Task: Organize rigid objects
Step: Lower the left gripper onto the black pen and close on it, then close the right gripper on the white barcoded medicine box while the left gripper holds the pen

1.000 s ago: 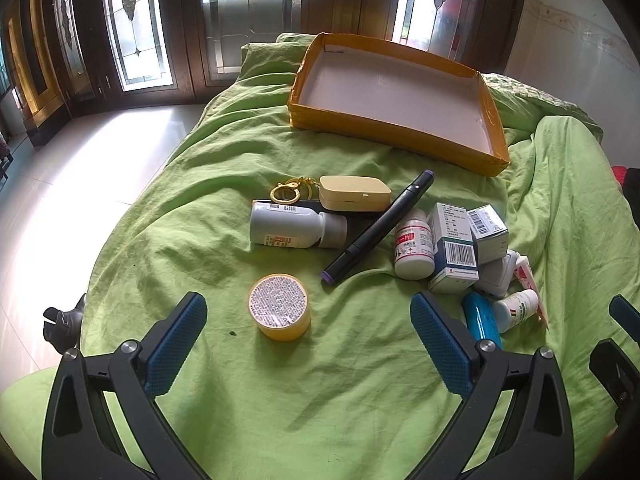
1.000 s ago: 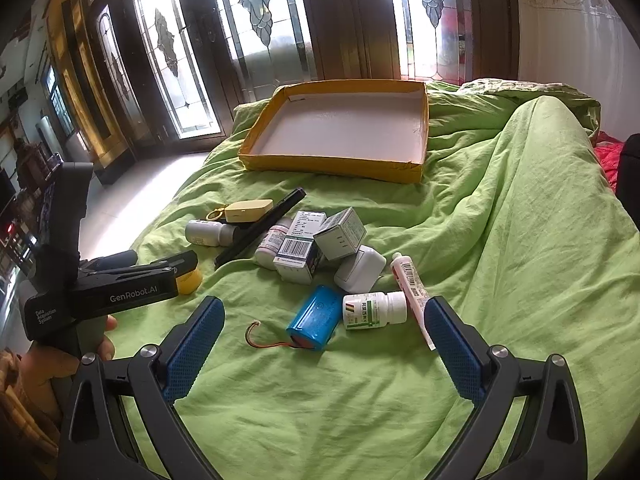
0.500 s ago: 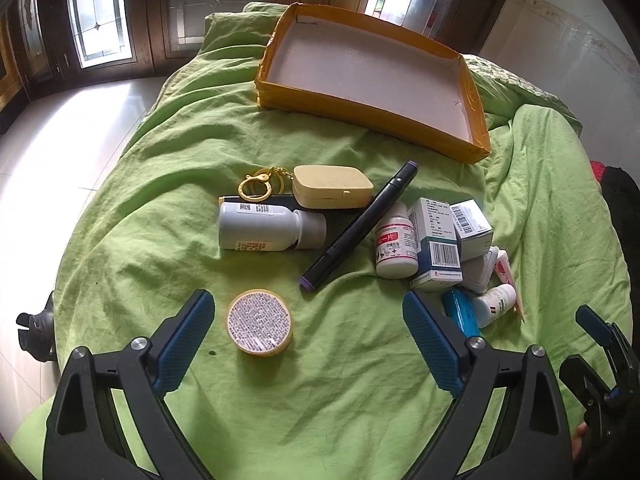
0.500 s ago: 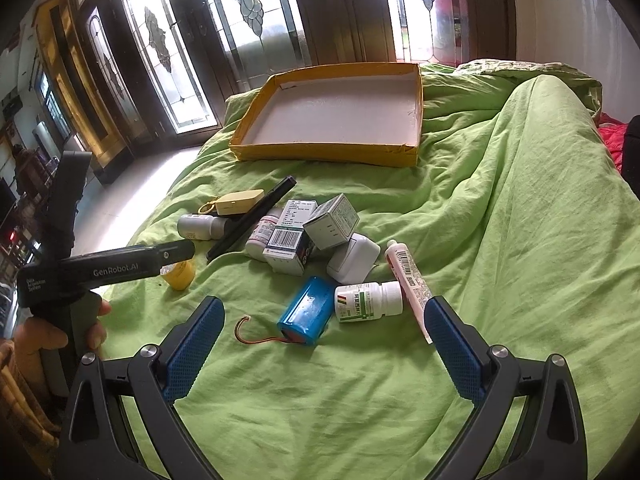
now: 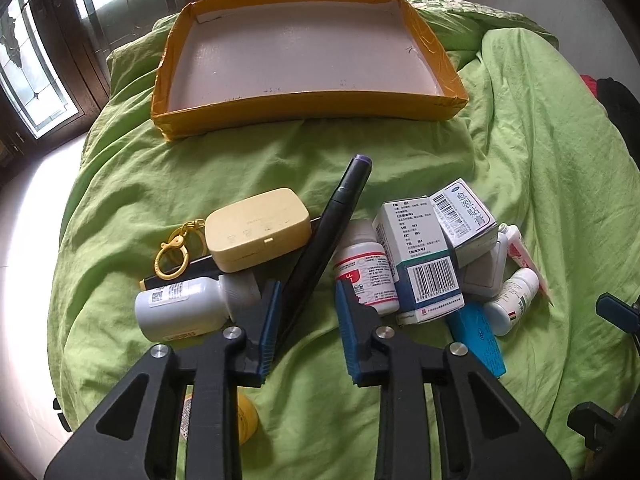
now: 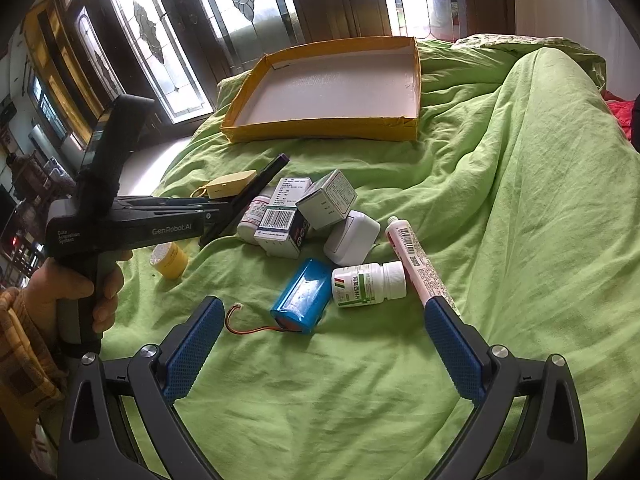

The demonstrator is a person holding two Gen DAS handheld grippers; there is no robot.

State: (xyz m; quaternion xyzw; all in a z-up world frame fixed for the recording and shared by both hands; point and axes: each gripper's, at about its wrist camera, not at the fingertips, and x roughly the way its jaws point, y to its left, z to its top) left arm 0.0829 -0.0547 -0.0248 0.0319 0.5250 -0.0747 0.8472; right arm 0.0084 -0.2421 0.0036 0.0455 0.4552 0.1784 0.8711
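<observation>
Where the black pen [image 5: 320, 248] lies, bottles [image 5: 366, 276] and boxes [image 5: 420, 256] crowd it.

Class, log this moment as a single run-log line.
left claw: has just been closing around black pen, gap remains at one pad | right claw: open, empty | yellow tray: empty

Green bedcover [image 5: 360, 152], yellow tray [image 5: 308, 106]
</observation>
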